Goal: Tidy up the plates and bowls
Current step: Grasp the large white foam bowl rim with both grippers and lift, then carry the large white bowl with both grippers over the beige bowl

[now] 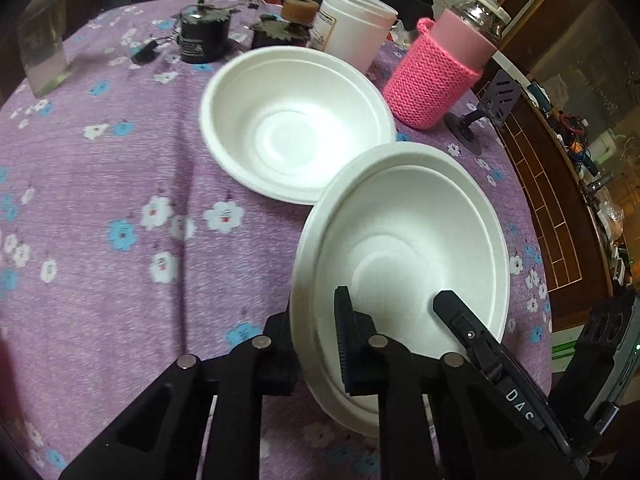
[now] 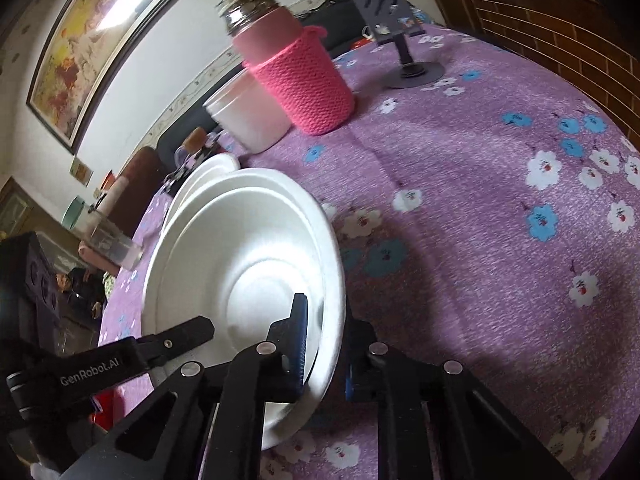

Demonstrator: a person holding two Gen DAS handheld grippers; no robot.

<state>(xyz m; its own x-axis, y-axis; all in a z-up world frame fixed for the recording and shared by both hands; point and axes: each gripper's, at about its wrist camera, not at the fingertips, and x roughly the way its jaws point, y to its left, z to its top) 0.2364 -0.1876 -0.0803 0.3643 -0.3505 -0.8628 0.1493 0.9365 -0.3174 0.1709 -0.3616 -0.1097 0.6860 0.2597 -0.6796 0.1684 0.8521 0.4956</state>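
Note:
Two white bowls nested together (image 1: 404, 240) are held tilted above the purple flowered tablecloth. My left gripper (image 1: 316, 344) is shut on their left rim, one finger inside and one outside. My right gripper (image 2: 324, 344) is shut on the right rim of the same nested bowls (image 2: 240, 248). Its finger (image 1: 472, 332) reaches into the bowl in the left wrist view. A third white bowl (image 1: 296, 120) sits upright on the table just beyond; only its edge (image 2: 208, 172) shows in the right wrist view.
Behind the bowls stand a pink knit-sleeved bottle (image 1: 440, 76), a white tub (image 1: 352, 28), two dark round devices (image 1: 204, 36), a grey phone stand (image 1: 492, 100) and a clear glass block (image 1: 40, 48). A brick wall (image 2: 560, 32) borders the table's right side.

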